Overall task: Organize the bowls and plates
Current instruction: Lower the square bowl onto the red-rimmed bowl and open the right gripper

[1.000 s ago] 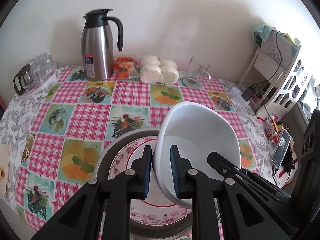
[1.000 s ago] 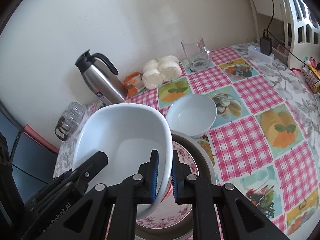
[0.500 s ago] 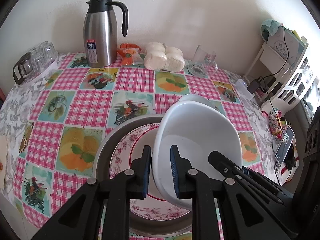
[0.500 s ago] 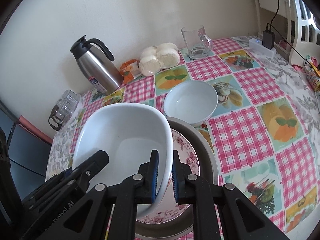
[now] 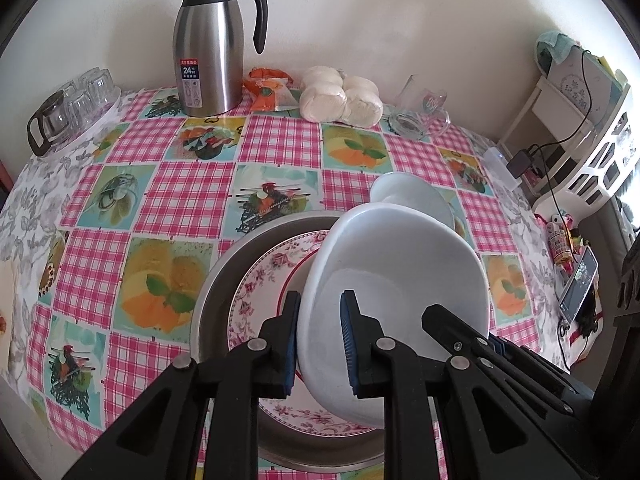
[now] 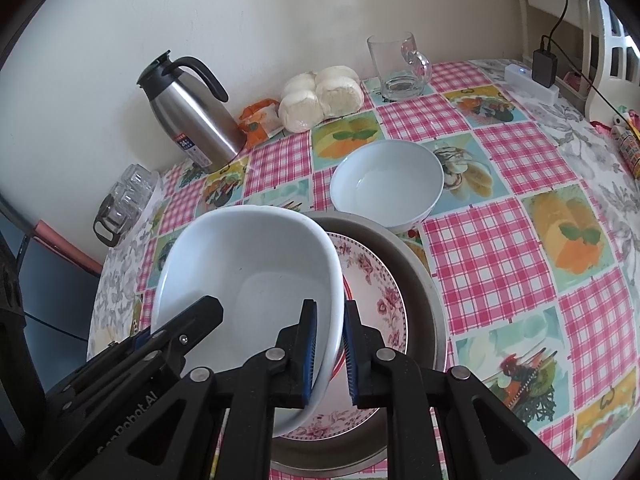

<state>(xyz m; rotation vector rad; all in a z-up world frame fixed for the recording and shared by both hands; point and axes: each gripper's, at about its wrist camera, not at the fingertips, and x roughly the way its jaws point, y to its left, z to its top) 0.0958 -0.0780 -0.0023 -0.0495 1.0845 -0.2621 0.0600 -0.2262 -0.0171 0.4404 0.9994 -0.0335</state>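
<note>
left wrist: both grippers [image 5: 320, 344] clamp white dish [image 5: 400, 280] rim.

1. A home dining corner: a round table under a pink checked, fruit-print oilcloth [image 5: 180, 200].
2. At its far edge stand a steel thermos jug [image 5: 210, 40], wrapped buns [image 5: 340, 98] and a glass mug [image 6: 396, 66].

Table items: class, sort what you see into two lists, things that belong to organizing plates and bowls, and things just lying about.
Job: large white bowl, small white bowl, floral plate, metal pan.
Lying about: steel jug, buns, glass mug, orange packet.
</note>
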